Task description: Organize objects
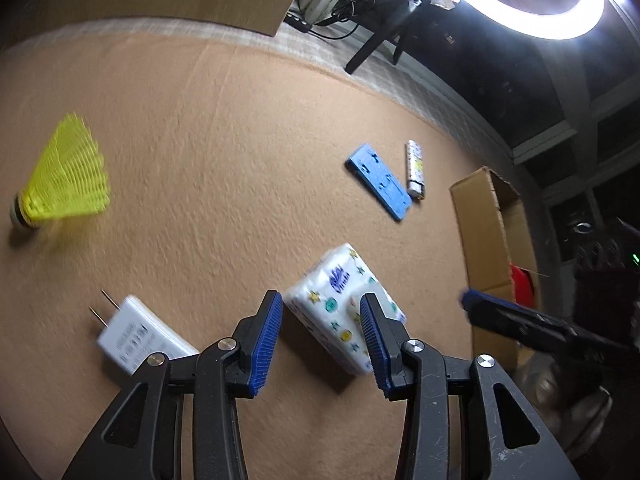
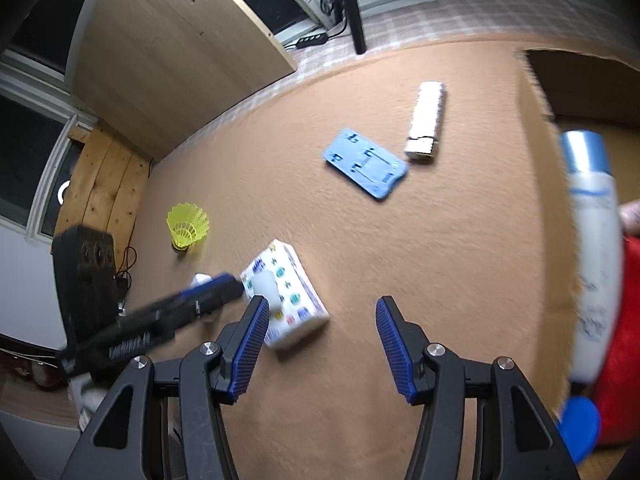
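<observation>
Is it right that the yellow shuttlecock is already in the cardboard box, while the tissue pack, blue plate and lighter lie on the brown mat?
Not quite. The shuttlecock is not in the cardboard box; it stands on the brown mat, as the right wrist view shows. The tissue pack, blue plate and lighter do lie on the mat.

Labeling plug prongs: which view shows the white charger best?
Left wrist view: the white charger lies in the open with both prongs visible, only slightly blurred. In the right wrist view the left gripper hides nearly all of it.
</observation>
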A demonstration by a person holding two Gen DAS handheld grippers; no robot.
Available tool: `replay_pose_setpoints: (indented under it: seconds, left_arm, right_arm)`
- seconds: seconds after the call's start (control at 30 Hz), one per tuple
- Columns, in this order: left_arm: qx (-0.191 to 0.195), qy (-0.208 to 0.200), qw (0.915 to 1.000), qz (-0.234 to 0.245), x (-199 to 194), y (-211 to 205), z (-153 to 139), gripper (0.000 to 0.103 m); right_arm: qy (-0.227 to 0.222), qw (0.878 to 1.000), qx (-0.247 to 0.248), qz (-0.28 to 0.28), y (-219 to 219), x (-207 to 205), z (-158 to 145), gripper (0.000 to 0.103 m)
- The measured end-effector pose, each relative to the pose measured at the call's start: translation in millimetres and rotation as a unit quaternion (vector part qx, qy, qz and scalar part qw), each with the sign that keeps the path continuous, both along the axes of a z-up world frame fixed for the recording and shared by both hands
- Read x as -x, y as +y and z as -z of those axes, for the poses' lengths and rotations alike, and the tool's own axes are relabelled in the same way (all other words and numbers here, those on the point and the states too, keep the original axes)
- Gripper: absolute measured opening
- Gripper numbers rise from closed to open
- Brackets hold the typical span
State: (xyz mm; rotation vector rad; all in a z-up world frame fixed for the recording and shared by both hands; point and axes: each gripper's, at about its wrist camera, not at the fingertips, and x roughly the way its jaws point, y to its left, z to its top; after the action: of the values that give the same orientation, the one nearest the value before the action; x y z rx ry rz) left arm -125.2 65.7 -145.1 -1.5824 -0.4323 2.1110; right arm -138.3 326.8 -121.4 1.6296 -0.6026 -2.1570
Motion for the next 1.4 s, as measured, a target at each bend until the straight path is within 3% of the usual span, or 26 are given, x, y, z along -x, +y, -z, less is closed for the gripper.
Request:
replay_pose_setpoints:
  seconds: [0.13,0.23,0.37,0.67,0.83,0.93,1.07,1.23,1.4]
  left_arm:
    - [-0.015,-0.005,0.9996,0.024,-7.1,8.0,3.2,0.043]
    - [-0.018,-0.005,0.9992,0.035,-11.4,12.7,5.1,0.042]
    - [-0.027,-0.004,0.9991,0.034,-11.6,9.5,6.2,0.036]
    - [-0.027,-0.007,0.9995,0.011,-8.5,-7.2,9.6,0.032]
    - [-0.012,-0.010,0.9998,0.010,-6.9,-10.4,13.8,0.032]
    - [-0.012,-0.011,0.9998,0.014,-7.0,-8.7,15.4,0.032]
    - [-0.002,-0.008,0.9997,0.023,-8.6,-3.5,16.2,0.032]
    - [0.009,-0.003,0.9998,0.020,-15.1,-10.8,12.5,0.032]
    - [0.016,-0.006,0.9998,0.014,-19.6,-20.8,12.6,0.032]
  right_arm:
    - [-0.023,0.999,0.027,-0.004,-10.2,19.1,13.0,0.050]
    - [-0.044,0.998,0.047,-0.003,-14.6,29.2,23.0,0.041]
    - [-0.061,0.996,0.061,-0.006,-21.6,40.4,32.1,0.038]
    - [-0.066,0.997,0.045,-0.014,-28.0,44.1,32.9,0.034]
    - [-0.015,1.000,0.010,-0.025,-29.4,35.8,8.3,0.034]
    - [0.002,0.999,0.039,-0.039,-35.3,29.5,-5.8,0.034]
    - [-0.019,0.994,0.086,-0.064,-50.5,27.2,-5.0,0.034]
    - [-0.041,0.991,0.107,-0.075,-64.6,24.3,7.3,0.034]
    - [-0.048,0.993,0.071,-0.086,-74.8,23.3,14.5,0.034]
